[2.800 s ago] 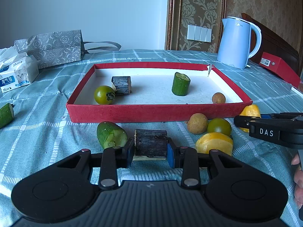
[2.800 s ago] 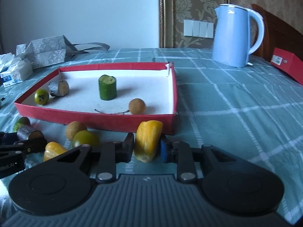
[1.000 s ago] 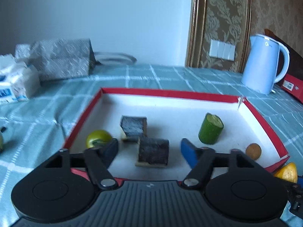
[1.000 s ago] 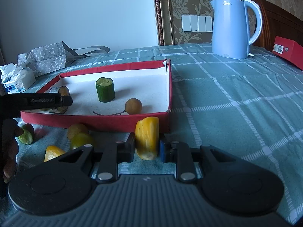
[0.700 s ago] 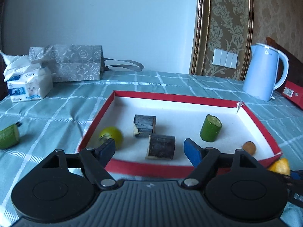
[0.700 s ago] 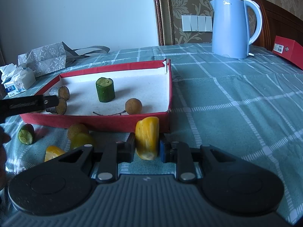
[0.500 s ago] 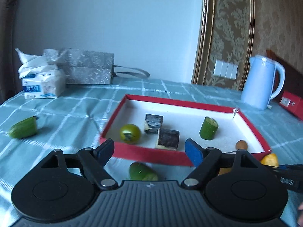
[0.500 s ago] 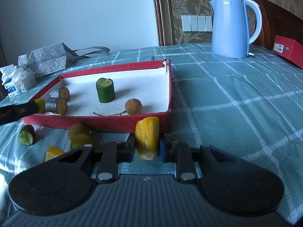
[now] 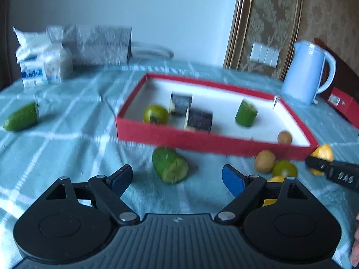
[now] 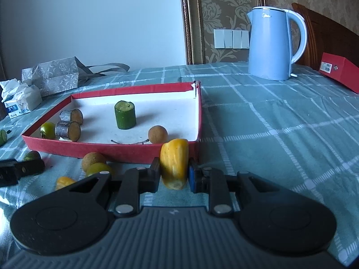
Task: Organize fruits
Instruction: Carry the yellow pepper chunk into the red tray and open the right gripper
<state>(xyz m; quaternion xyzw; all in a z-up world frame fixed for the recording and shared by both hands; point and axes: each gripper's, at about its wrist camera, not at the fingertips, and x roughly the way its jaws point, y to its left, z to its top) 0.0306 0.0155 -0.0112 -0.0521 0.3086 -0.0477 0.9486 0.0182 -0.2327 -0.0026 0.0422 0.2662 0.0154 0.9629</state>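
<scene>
So taking the red tray (image 9: 215, 144) as the anchor: way off to its left on the checked cloth there's a cucumber end (image 9: 21, 117) lying on its side. Inside the tray, near its left end, sit a green tomato (image 9: 156, 114) and two dark log-like chunks (image 9: 199, 120), then an upright cucumber piece (image 10: 125, 114) mid-tray and a small brown round fruit (image 10: 157, 134) by the front wall. Just in front of the tray lies a cut cucumber half (image 9: 170, 165), and the left gripper (image 9: 177, 180) is right behind it, jaws opening wide, nothing pinched. At the tray's front right corner the right gripper (image 10: 174, 174) is clamped on a yellow pepper piece (image 10: 175, 162).
</scene>
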